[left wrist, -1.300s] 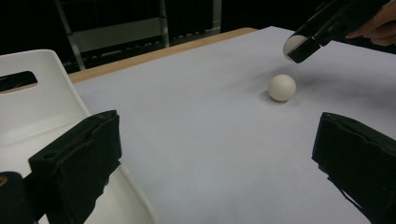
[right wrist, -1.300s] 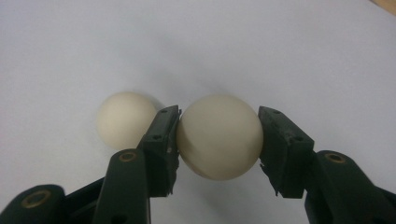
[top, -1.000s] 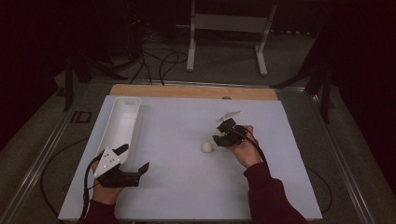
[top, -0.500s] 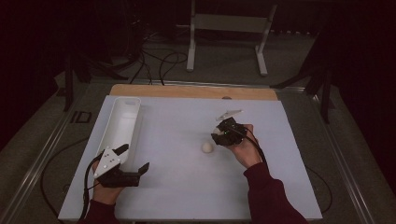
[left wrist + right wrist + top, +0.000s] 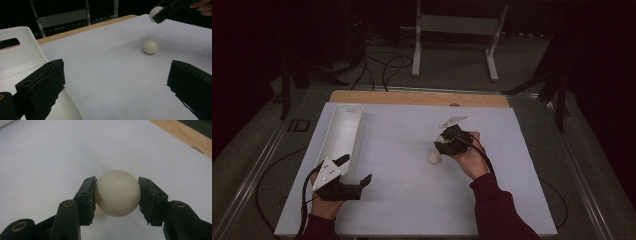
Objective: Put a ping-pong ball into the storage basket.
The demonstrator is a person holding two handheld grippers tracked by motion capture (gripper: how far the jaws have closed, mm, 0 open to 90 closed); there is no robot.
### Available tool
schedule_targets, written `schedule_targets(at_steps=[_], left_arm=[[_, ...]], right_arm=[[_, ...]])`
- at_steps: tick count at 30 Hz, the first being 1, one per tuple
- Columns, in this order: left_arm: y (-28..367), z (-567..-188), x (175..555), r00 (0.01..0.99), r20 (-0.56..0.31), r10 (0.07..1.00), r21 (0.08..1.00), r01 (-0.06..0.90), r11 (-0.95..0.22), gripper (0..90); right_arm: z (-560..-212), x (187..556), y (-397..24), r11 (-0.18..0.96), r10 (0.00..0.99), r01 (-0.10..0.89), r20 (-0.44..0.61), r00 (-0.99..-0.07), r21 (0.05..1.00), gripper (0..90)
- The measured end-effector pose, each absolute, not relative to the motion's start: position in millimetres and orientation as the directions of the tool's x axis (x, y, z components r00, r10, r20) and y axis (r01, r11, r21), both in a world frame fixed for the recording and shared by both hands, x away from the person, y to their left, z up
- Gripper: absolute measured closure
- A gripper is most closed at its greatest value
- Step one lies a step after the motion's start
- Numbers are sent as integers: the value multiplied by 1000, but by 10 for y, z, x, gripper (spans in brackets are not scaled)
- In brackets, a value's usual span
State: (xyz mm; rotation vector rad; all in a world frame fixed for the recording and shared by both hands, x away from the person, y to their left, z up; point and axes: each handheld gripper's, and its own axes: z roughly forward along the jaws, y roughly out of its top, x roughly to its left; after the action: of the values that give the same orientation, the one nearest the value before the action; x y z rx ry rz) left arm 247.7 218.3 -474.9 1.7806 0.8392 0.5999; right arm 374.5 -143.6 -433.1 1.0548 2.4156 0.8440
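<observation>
My right gripper [image 5: 443, 142] is shut on a cream ball [image 5: 117, 193], which its two black pads pinch from both sides a little above the white table sheet [image 5: 402, 200]. The same held ball [image 5: 155, 12] shows at the top right of the left gripper view. A second cream ball [image 5: 434, 158] lies on the sheet just below and left of the right gripper, also visible as the ball on the sheet [image 5: 150, 47]. My left gripper [image 5: 354, 169] rests near the front left with its jaws wide open and nothing between them.
A long white tray [image 5: 343, 131] lies along the sheet's left side, right beside the left gripper, and its rim [image 5: 20, 57] has a handle slot. A wooden strip [image 5: 412, 97] edges the far side. Cables and a metal stand [image 5: 457, 30] are on the floor beyond.
The right gripper with its ball has shifted only slightly. The left gripper and the ball on the sheet have stayed in place.
</observation>
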Motion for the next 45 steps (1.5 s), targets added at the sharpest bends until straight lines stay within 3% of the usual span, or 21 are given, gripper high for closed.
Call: schedule_targets(at_steps=[45], left_arm=[[2185,-4748,2477,632,10,775,939,260,-225,19]], right_arm=[[-4095,3668,-1122,552,706,449,-107,-700,703,501]])
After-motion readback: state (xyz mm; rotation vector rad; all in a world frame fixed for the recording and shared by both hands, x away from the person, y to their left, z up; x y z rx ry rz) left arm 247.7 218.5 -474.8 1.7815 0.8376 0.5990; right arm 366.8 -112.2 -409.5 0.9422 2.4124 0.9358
